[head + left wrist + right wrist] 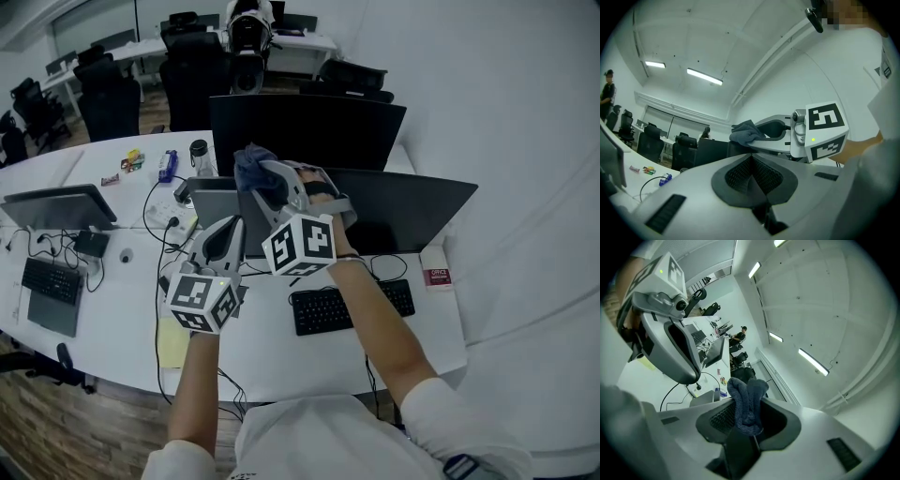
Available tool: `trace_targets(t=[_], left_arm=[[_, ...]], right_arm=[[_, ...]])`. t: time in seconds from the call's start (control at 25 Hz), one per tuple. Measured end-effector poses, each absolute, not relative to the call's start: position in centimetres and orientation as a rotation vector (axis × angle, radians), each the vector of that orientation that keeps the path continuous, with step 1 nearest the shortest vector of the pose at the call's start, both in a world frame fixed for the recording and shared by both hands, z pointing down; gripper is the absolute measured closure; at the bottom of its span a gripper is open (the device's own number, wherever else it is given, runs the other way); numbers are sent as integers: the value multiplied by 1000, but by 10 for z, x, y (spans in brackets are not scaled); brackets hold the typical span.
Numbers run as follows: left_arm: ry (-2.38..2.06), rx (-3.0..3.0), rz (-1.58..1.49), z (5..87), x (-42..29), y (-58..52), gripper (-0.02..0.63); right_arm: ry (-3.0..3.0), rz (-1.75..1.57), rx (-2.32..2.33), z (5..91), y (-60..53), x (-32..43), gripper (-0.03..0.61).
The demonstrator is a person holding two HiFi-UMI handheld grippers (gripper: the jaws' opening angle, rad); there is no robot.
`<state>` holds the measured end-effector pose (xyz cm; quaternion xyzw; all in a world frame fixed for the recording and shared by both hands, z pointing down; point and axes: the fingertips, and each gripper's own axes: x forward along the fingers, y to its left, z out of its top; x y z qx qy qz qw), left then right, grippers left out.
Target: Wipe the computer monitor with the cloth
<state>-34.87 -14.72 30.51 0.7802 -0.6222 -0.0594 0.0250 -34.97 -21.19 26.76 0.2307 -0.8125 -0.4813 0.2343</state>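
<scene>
One cloth (250, 166) in right gripper (270, 180); perhaps two monitors (307, 131)

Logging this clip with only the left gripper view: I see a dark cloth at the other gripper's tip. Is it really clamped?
Observer: Yes. The right gripper view shows the cloth pinched between the jaws of the right gripper, bunched upward.
Operator: Is it on the screen?
Observer: The head view puts it by the upper left corner of the nearer monitor. I cannot tell whether it touches the screen.
Operator: Where is my gripper?
Observer: In the head view the left gripper hangs lower and to the left, over the desk beside the keyboard.
</scene>
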Motion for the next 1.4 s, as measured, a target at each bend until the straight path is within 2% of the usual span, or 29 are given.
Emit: trace_targets(t=[0.4,0.96,1.4], left_arm=[[-1981,2345,-220,312,-383,-131,603],[-2018,2309,-230,317,-405,-122,603],[-1990,2279,-188,341,-406,-128,603]], right_arm=[[-2389,-1248,623,265,-190,-389,433],[-2778,-646,804,290,-198,-397,433],[-2889,-378,989,309,-206,-385,433]])
